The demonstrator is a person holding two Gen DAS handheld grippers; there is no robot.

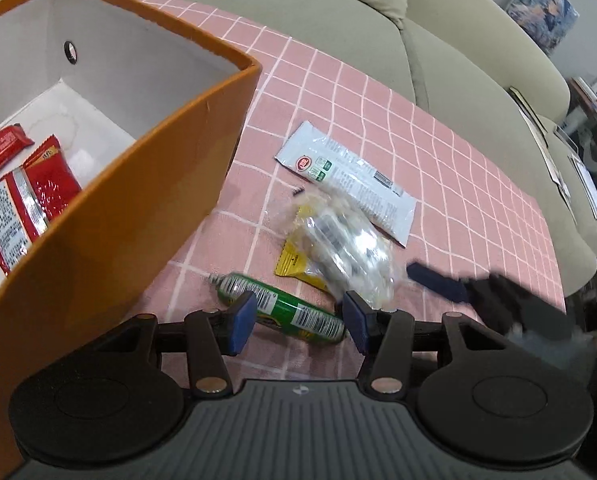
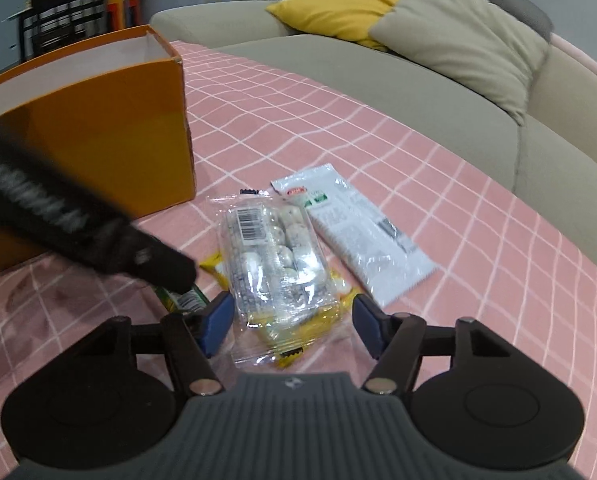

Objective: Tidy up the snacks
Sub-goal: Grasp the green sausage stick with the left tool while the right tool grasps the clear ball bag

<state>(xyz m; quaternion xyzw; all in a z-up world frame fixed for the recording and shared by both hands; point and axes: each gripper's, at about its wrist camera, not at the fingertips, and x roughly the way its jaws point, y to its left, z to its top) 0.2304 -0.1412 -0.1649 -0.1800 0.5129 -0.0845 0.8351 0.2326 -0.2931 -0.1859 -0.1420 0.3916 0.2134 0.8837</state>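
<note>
A green stick packet lies on the pink checked cloth between the blue pads of my left gripper, which is open and straddles it. Just beyond lies a clear bag of round sweets on top of a yellow packet, with a white packet behind them. My right gripper is open with the clear bag between its fingers; the pads do not press on it. The white packet lies to the right of the bag.
An orange box stands at the left, holding red snack packets. The same box is at the left in the right wrist view. A grey-green sofa with cushions runs behind the table. The blurred left tool housing crosses the right wrist view.
</note>
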